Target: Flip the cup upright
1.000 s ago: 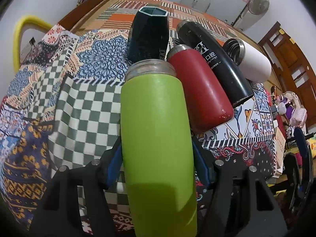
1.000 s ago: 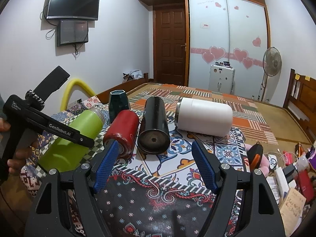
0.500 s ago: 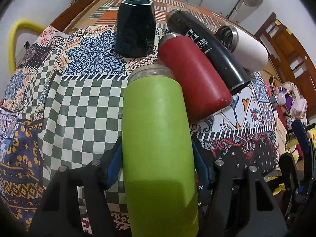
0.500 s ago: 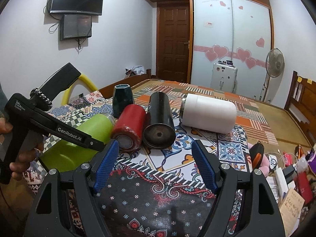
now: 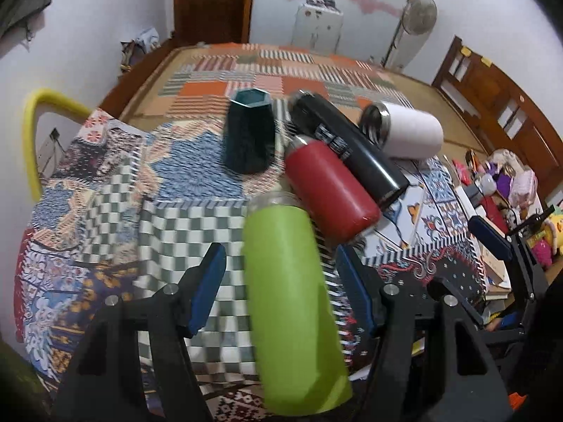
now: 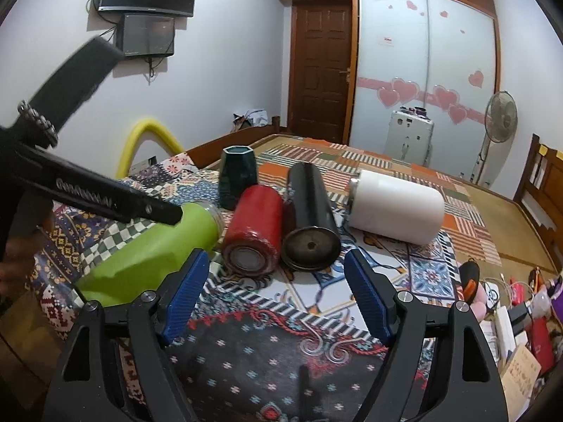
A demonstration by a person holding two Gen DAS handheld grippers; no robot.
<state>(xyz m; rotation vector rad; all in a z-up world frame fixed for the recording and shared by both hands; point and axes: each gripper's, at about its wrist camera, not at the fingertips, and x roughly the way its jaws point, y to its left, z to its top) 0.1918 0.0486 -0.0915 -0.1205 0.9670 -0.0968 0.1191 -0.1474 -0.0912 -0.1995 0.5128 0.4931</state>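
Left gripper: jaws spread, a visible gap on each side of the green cup, which lies between them, metal mouth pointing far; not gripped as far as can be judged. Green cup lies on its side at the near left of the table, close beside the red cup; whether they touch cannot be told. Right of that lie the black flask and white cup; the dark hexagonal cup stands farther back. Right gripper: jaws spread, holding nothing, hovering near of the red cup. Judgement: to flip well, close squarely on the green body, lift clear of the red cup before rotating, and set the base flat on the cloth.
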